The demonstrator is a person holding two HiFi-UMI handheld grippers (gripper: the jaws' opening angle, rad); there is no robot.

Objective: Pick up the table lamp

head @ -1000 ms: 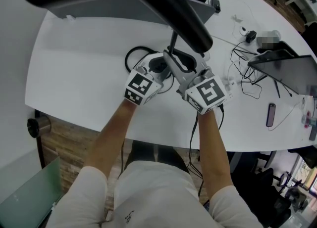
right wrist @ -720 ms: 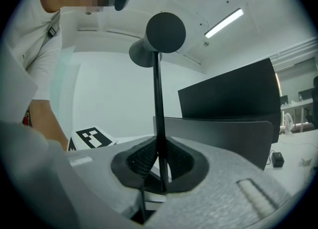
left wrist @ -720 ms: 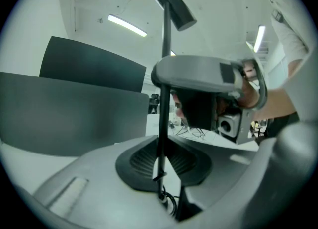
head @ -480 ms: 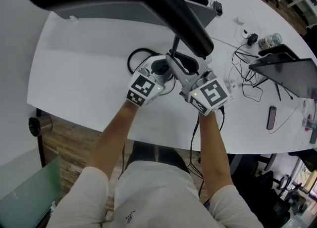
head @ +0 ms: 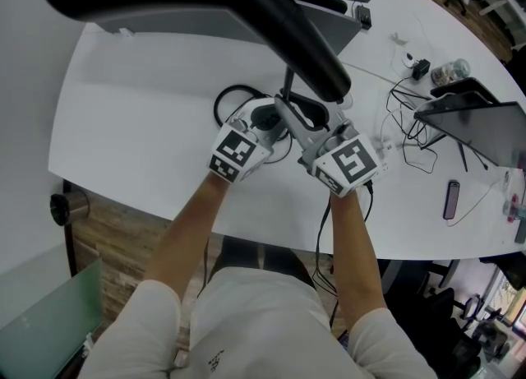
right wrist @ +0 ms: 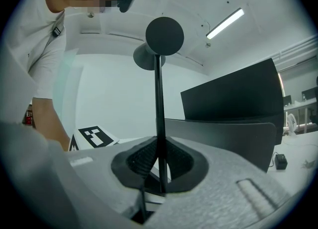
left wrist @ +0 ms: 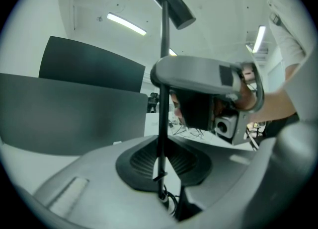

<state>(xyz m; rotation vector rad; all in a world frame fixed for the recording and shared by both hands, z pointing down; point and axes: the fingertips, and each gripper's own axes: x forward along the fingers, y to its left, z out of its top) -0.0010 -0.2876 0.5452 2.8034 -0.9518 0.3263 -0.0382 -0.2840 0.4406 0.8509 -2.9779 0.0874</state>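
**Both Grippers Clamping the Lamp Stem, Lift Pending**

The table lamp is standing at the centre of the head view. Its thin black stem is rising upright and its dark head is looming across the top of the frame. The left gripper and the right gripper are both clenching that stem low down from opposite sides, ribbed pads pressing on it. Nothing is showing whether the base is leaving the white table. The lift seems to be calling for both hands rising together, holding the stem vertical so the slim rod is not slipping or twisting. A black cable is looping just left of the grippers and may be dragging.
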